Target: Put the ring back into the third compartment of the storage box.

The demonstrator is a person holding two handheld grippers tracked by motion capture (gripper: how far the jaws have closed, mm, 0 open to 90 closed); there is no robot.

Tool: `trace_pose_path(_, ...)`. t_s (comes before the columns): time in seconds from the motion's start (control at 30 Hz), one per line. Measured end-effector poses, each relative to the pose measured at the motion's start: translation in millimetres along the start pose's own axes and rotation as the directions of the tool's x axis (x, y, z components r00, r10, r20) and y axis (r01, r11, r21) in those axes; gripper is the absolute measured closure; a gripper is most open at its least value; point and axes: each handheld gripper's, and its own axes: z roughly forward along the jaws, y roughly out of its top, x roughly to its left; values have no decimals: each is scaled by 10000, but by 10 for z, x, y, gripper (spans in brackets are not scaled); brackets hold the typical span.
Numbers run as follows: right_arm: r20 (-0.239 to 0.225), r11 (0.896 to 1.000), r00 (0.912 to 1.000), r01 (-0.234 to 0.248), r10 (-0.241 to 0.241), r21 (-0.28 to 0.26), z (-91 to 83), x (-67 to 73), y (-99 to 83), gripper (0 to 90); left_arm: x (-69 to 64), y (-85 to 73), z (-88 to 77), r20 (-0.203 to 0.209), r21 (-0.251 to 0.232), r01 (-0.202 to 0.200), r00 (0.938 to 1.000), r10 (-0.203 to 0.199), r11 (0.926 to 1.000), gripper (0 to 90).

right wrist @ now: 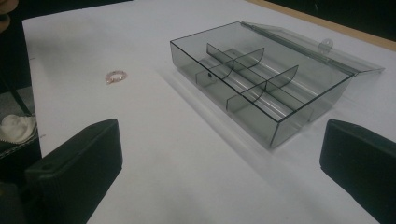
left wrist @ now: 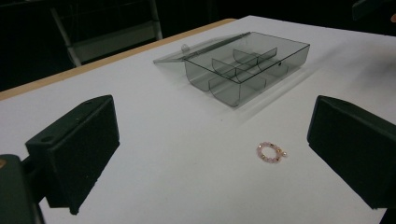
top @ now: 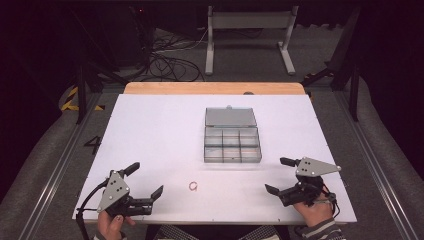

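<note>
You're in a lab or recording studio, not a home. The white surface sits on a wood-edged bench w/ metal rails along both sides on grey carpet. Behind it: dark walls, loose cables on the floor, a grey metal stand, black struts, and yellow-black hazard tape at left.

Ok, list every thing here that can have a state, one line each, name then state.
Box: open, upright on the table, compartments look empty.
Lid: swung fully back, lying flat behind the box.
Bead ring: lying flat on the table, apart from the box, untouched.
Left gripper: jaws open, nothing between them.
Right gripper: jaws open, nothing between them.
</note>
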Motion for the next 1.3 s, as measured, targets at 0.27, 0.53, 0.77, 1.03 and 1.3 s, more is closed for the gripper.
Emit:
trace_pose_path(0.27, -167, 9996, 9996, -237, 239, 135, 2, 1, 27, 1, 6, -1, 2, -13, 34, 6, 10000, -6, 10000, 26)
trace_pose_path(0.53, -299, 9998, 9995, -95, 100, 149, 1, 29, 131, 4, 5, 2, 2, 24, -29, 26, 10000, -26, 10000, 26)
trace_pose_path(0.77, -395, 9993, 9992, -23, 39, 385, 68, 62, 238, 9, 4, 2, -5, 42, -22, 62, 10000, -62, 10000, 26)
trace_pose_path(1.03, -626, 9990, 9978, 228, -204, 376, 155, 140, 382, 10, 2, 5, -7, 13, -46, 18, 10000, -18, 10000, 26)
trace_pose_path(1.3, -949, 9979, 9944, 513, -473, 400, 268, 223, 531, 10, 5, 5, -4, -17, -59, -9, 10000, 9, 10000, 26)
